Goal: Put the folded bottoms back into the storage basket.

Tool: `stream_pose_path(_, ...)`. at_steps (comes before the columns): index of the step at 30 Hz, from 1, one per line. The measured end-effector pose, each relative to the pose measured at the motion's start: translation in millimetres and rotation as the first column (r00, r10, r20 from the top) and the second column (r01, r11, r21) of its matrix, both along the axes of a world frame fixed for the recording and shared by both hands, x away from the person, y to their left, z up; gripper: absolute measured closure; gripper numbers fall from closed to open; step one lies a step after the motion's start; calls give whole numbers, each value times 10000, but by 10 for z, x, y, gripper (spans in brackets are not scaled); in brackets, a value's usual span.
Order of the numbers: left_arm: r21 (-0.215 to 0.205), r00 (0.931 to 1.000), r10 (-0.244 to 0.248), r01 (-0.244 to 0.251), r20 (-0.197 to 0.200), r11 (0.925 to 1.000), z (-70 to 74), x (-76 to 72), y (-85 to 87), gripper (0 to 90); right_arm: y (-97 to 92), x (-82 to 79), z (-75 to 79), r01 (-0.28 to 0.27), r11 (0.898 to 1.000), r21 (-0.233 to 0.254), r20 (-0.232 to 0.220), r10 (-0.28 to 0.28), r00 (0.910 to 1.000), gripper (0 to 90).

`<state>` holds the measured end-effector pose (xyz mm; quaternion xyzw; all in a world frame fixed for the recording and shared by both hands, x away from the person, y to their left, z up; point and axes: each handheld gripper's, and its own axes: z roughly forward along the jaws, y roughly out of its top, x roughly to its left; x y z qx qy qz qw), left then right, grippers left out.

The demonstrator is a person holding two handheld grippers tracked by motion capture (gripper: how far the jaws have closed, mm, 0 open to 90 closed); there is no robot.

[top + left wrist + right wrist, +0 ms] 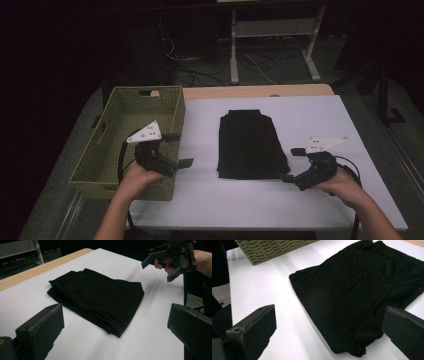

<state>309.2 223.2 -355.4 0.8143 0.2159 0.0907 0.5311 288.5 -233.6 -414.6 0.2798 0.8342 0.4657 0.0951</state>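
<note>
Nothing to read here

Looked over everything and there's no lettering, label, brand or number I can make out: the folded black garment (250, 145) is plain, the green woven basket (172, 120) has no tag, and the white table (300, 200) is bare of any print.

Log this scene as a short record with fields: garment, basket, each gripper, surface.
garment: folded black cloth garment, flat at the table's middle, held by neither gripper
basket: olive-green woven rectangular basket, at the table's left edge, apart from the garment
left gripper: open, beside the basket
right gripper: open, by the garment's near right corner
surface: white table cover
</note>
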Motion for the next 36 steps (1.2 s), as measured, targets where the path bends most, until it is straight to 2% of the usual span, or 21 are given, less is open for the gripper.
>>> stream_pose_path(17,17,10000,25,-25,36,10000,1,-5,-1,7,203,87,-44,-468,9987,-185,-253,463,9986,0)
stream_pose_path(36,40,9999,112,-112,72,9999,1,-9,-1,7,382,267,12,-666,9977,-156,-164,664,9977,0)
